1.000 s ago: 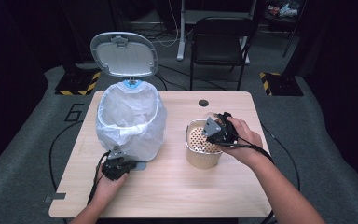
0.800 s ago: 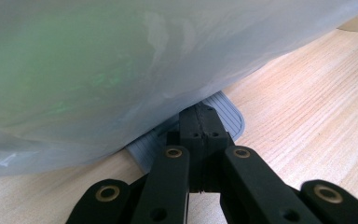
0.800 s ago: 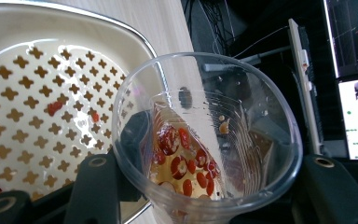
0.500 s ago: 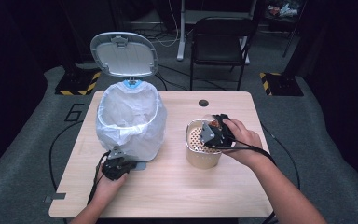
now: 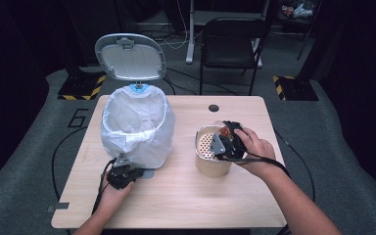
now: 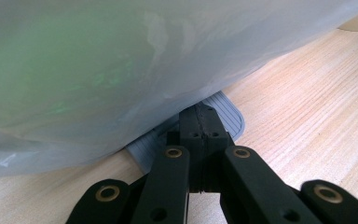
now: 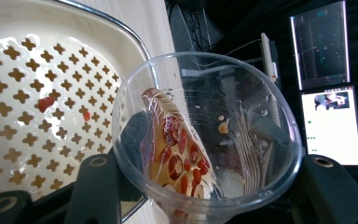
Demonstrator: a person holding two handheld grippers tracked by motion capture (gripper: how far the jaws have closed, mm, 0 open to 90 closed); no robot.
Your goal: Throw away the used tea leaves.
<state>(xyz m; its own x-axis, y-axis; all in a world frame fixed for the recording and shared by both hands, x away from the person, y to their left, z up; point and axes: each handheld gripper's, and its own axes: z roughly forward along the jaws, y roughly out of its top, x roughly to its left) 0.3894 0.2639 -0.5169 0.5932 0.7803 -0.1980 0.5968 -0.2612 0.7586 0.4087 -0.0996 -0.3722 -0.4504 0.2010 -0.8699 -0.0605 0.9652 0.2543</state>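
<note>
**Spill risk at the strainer**

Near left, the left hand-held gripper [image 5: 123,175], jaws fully closed, presses the bin [image 5: 137,127] pedal [image 6: 223,114]; slipping would drop the lid [image 5: 129,56]. Right, the right hand-held gripper [image 5: 223,142] clamps a cup [image 7: 205,140] tipped over the strainer [image 5: 210,156]; overtilting could scatter berries onto the worktop [image 5: 186,196].
</note>
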